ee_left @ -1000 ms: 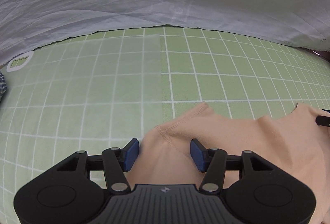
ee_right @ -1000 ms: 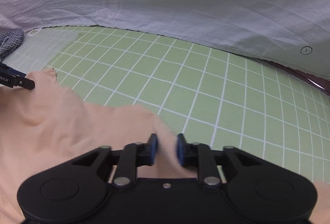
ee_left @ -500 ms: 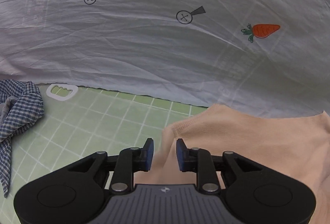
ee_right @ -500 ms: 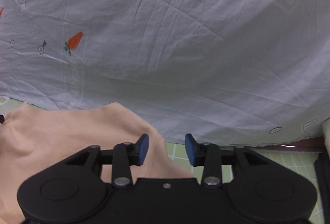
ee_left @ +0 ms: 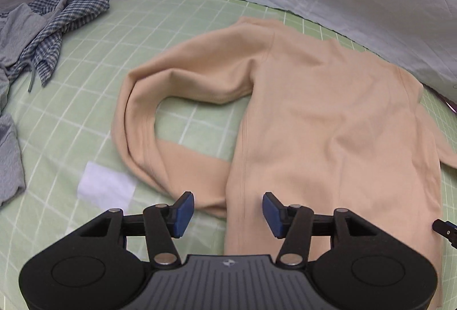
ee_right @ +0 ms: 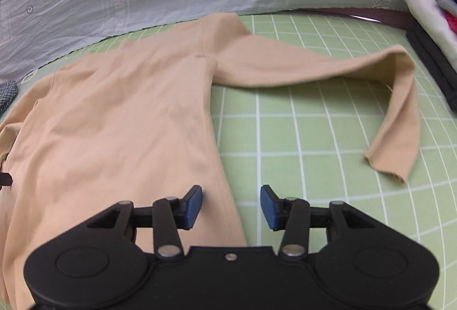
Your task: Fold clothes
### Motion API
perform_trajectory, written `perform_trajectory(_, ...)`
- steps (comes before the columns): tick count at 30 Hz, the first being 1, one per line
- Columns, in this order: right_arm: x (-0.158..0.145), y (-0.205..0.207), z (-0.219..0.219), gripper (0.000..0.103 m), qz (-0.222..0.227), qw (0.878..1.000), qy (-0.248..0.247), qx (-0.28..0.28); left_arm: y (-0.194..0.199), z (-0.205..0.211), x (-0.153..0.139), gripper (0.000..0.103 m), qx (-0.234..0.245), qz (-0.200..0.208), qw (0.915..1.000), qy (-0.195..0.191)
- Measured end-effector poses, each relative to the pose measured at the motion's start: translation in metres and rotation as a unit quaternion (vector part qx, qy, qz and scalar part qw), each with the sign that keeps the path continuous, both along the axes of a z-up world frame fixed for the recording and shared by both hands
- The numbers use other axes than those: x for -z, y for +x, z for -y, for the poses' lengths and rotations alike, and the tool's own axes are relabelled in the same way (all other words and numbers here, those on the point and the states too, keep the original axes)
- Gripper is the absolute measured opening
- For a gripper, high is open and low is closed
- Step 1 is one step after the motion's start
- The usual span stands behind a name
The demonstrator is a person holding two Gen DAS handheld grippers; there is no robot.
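Both hand-held grippers hang above the lower hem of the peach long-sleeved knit top (ee_left: 328, 115), which lies spread flat on the green grid-printed mat (ee_left: 200, 21) covering the bench. Jaws of the left hand-held gripper (ee_left: 227, 210) are opening, with the top's left side edge running between the blue pads but not pinched. Those of the right hand-held gripper (ee_right: 230, 206) stand moderately apart over the right side edge, also gripping nothing.

Several things could go wrong from here, as I judge it. One sleeve (ee_left: 142, 115) curls back in a loop with its cuff tucked against the body, so folding the body first would likely trap that loop underneath and leave a lumpy packet. Over on the right, the other sleeve (ee_right: 394, 98) is bent at the elbow and reaches toward the stack of folded clothes (ee_right: 428, 24) at the mat's edge; dragging it inward carelessly could twist it. Thin, soft fabric may also be caught in one layer only, so a lift would peel the front off the back. A crumpled blue checked garment (ee_left: 65, 15) lies near enough on the left to be snagged by a wide sweep.
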State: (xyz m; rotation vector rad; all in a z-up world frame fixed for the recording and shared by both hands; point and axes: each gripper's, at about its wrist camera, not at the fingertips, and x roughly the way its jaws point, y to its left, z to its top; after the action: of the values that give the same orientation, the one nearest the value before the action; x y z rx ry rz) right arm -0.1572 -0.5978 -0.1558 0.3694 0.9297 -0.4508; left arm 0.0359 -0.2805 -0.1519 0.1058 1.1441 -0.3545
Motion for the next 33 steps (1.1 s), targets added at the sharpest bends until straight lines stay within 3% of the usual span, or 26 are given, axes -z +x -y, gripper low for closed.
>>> perform_trajectory(3,0.000,-0.018,-0.011,0.026,-0.002,1.000,0.006,0.003,-0.029,-0.004,0.002,0.055,0.011,0.000,0.9999,0.011)
perform_trajectory(5,-0.001,-0.025,-0.018,0.021,-0.005,1.000,0.005,-0.001,-0.049,-0.004,0.002,0.055,0.023,0.006,0.9996,0.015)
perform_trajectory(7,-0.001,-0.032,-0.026,0.007,-0.006,1.000,-0.007,-0.004,-0.066,-0.007,0.005,0.055,0.032,0.005,0.9991,0.027)
perform_trajectory(12,-0.004,-0.055,-0.039,0.006,-0.006,1.000,0.006,0.018,-0.098,-0.022,0.012,0.055,0.045,0.003,0.9977,0.051)
perform_trajectory(19,-0.004,-0.099,-0.077,0.006,-0.022,0.998,0.008,0.057,-0.122,-0.057,0.014,0.056,0.094,0.004,0.9945,0.045)
perform_trajectory(24,-0.006,-0.101,-0.091,0.011,-0.052,0.996,-0.002,0.066,-0.124,-0.060,0.013,0.056,0.123,0.001,0.9915,0.043)
perform_trajectory(29,-0.007,-0.093,-0.090,0.013,-0.069,0.994,0.001,0.086,-0.124,-0.060,0.013,0.061,0.122,-0.004,0.9920,0.034)
perform_trajectory(33,-0.006,-0.098,-0.087,0.033,-0.071,0.994,0.003,0.088,-0.125,-0.059,0.012,0.062,0.108,-0.010,0.9936,0.033)
